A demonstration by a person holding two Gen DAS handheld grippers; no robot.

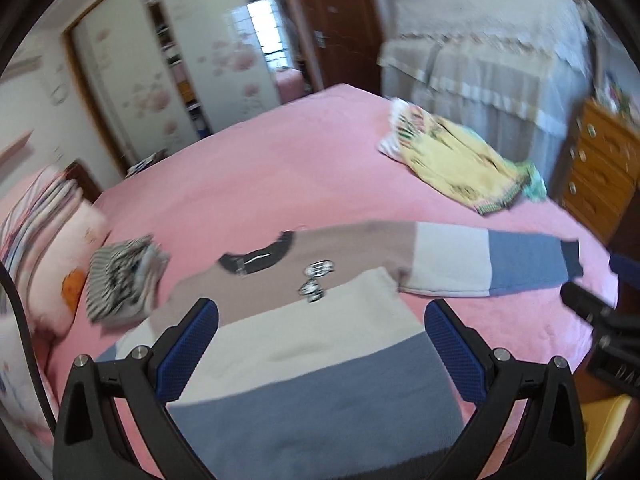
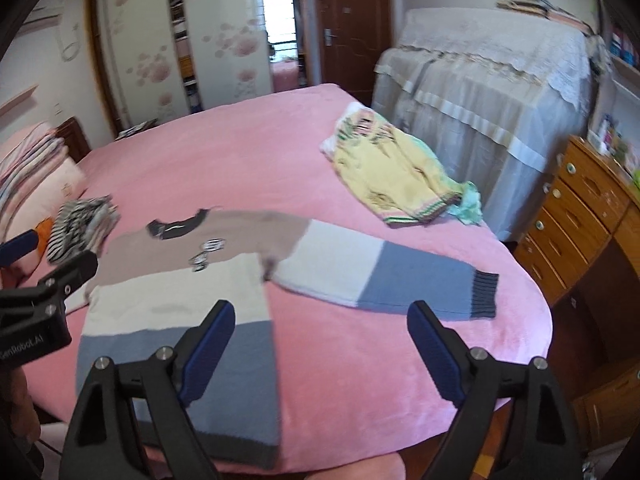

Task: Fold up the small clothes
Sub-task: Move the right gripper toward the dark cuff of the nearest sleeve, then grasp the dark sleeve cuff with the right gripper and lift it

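A colour-block sweater [image 1: 304,340] in tan, white and blue lies flat on the pink bed [image 1: 280,176], its right sleeve [image 1: 480,264] stretched out to the right. It also shows in the right wrist view [image 2: 176,304], sleeve [image 2: 400,276] spread. My left gripper [image 1: 320,344] is open and empty above the sweater's body. My right gripper [image 2: 320,340] is open and empty above the bed between body and sleeve. The left gripper's body also shows at the left edge of the right wrist view [image 2: 40,304].
A yellow garment [image 1: 456,160] lies crumpled at the bed's far right. A folded striped garment [image 1: 124,280] sits left of the sweater, next to pillows [image 1: 52,248]. A wooden drawer chest [image 2: 580,216] and covered furniture [image 2: 480,92] stand right of the bed.
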